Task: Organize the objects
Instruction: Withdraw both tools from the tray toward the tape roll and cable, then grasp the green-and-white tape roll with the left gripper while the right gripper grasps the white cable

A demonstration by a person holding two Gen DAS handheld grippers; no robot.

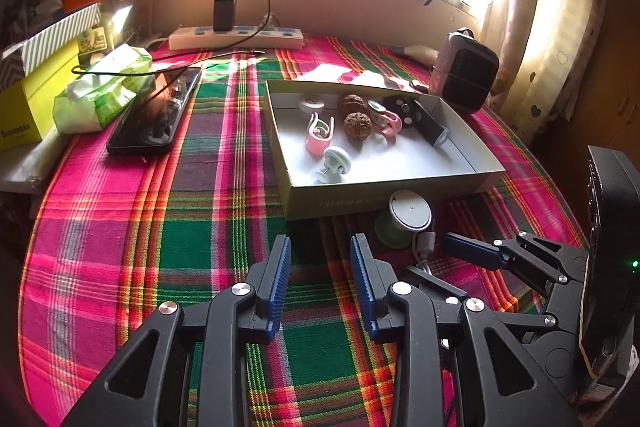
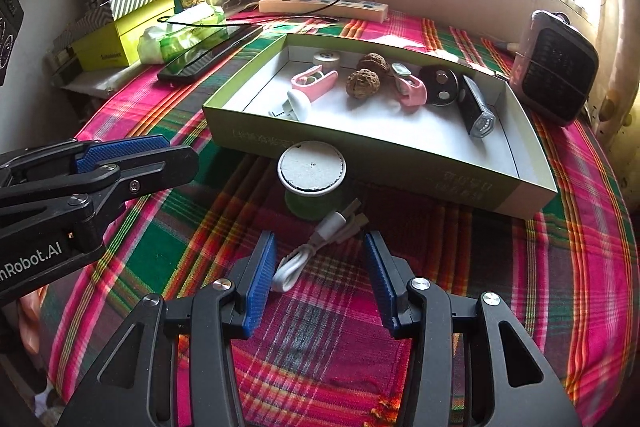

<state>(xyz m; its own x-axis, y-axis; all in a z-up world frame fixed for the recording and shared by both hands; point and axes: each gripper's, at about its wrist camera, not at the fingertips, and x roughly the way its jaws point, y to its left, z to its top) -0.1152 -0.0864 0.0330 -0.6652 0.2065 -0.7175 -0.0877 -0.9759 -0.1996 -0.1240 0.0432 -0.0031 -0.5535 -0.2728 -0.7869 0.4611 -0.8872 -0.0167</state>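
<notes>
A shallow green-sided box (image 1: 400,193) (image 2: 516,187) holds two walnuts (image 2: 362,83), two pink clips (image 2: 316,79), a white hook (image 2: 298,103), a black disc and a small torch (image 2: 476,107). In front of it on the plaid cloth stand a green thread spool (image 2: 312,183) (image 1: 406,221) and a coiled white USB cable (image 2: 316,247). My right gripper (image 2: 320,255) is open, its fingers either side of the cable, just above the cloth. My left gripper (image 1: 320,259) is open and empty, left of the spool.
A phone (image 1: 156,115), tissue pack (image 1: 104,91), yellow box (image 1: 32,99) and power strip (image 1: 236,37) with charger lie at the back left. A small dark heater (image 2: 556,67) stands right of the box. Curtained window behind.
</notes>
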